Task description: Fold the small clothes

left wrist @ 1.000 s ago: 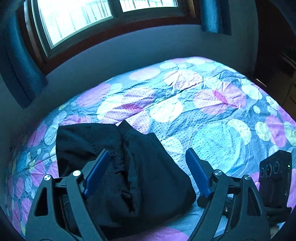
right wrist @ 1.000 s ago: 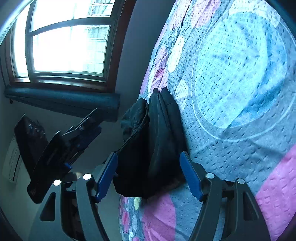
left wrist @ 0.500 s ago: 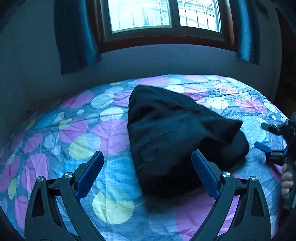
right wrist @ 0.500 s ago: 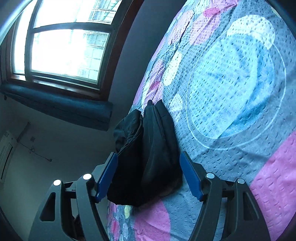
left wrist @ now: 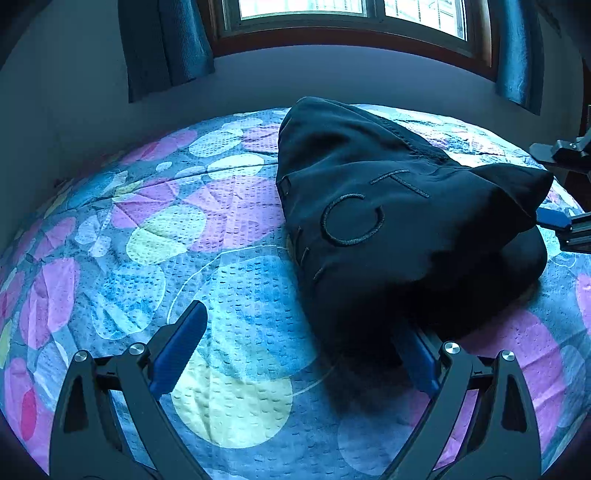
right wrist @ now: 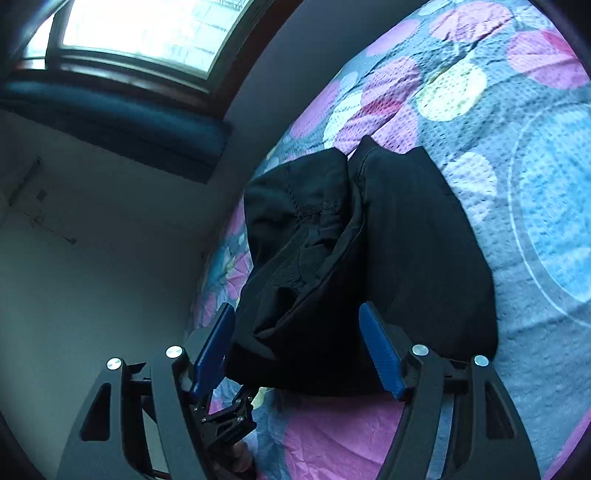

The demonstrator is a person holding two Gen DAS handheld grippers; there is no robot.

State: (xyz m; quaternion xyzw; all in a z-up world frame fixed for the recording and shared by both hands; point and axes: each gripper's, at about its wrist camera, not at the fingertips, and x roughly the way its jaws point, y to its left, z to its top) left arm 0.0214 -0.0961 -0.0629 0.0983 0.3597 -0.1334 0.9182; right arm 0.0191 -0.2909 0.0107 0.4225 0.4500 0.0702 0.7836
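A black folded garment [left wrist: 399,221] with stitched lettering lies on the bed; it also shows in the right wrist view [right wrist: 369,258] as a bunched pile. My left gripper [left wrist: 295,347] is open at the garment's near edge, and the cloth covers the tip of its right finger [left wrist: 417,358]. My right gripper [right wrist: 299,350] is open with the garment's near edge between its blue pads, not pinched. The right gripper also shows at the right edge of the left wrist view [left wrist: 565,192]. The left gripper shows low in the right wrist view [right wrist: 229,417].
The bedspread [left wrist: 221,280] has pink, blue and yellow circles. A wall and a window [left wrist: 351,7] with dark curtains [left wrist: 166,40] lie behind the bed. The wall runs close along the bed's edge in the right wrist view [right wrist: 110,277].
My left gripper has swung round to the garment's other side and come in low until its right finger tucked under the cloth. My right gripper has moved closer onto the garment's edge.
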